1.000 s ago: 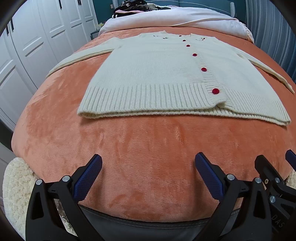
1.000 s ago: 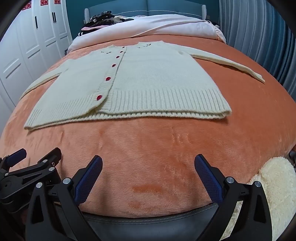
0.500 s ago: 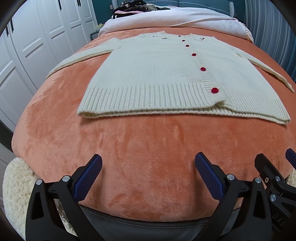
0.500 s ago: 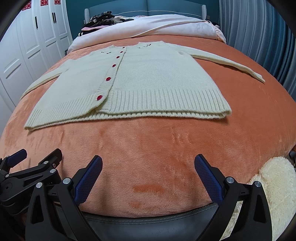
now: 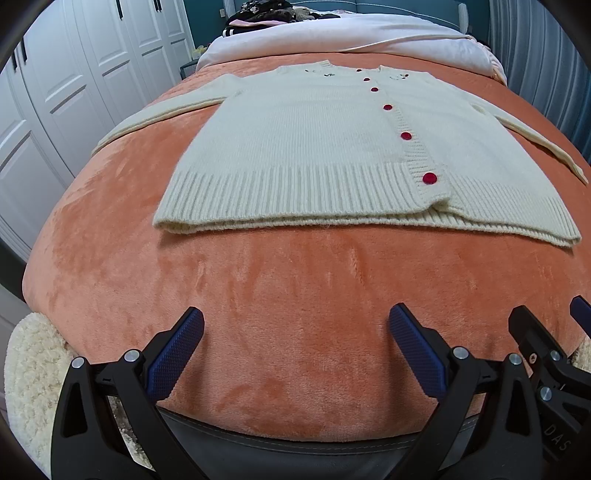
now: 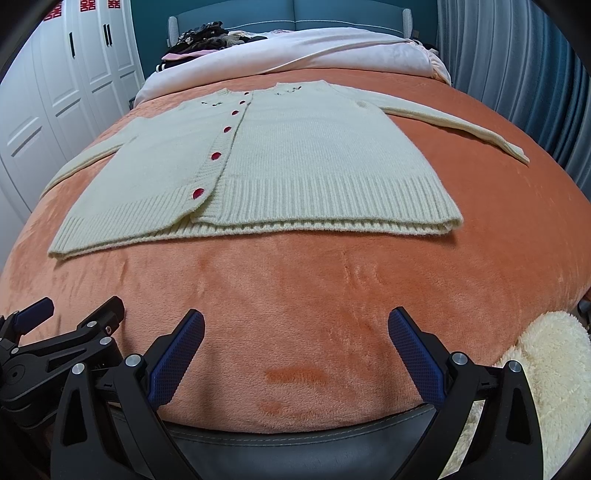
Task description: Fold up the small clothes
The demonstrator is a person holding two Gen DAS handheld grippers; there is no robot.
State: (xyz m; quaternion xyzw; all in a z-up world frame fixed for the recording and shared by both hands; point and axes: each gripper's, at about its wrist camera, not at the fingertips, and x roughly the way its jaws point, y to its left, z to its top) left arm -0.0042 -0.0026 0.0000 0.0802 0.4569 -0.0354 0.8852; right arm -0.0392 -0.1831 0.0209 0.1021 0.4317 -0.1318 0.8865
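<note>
Cardigan (image 5: 314, 147) lies flat, buttoned, on the orange blanket (image 5: 295, 288); your left hand-held gripper (image 5: 295, 343) and right hand-held gripper (image 6: 295, 343) both gape wide, empty.

The cream cardigan (image 5: 306, 147) is the landmark. Its small dark embroidery (image 5: 325, 74) near the collar is too small to read. In the left wrist view the far sleeve cuff (image 5: 581, 177) runs close to the picture's edge. Beyond the collar, a pile of dark clothes (image 6: 201, 38) sits by the headboard — single pieces cannot be told apart. The red signs (image 6: 86, 4) on the wardrobe doors, left of the cardigan, are cut by the top edge. A fluffy cream rug (image 6: 546, 373) below the cardigan's hem side is only partly seen — the blanket hides the rest.
</note>
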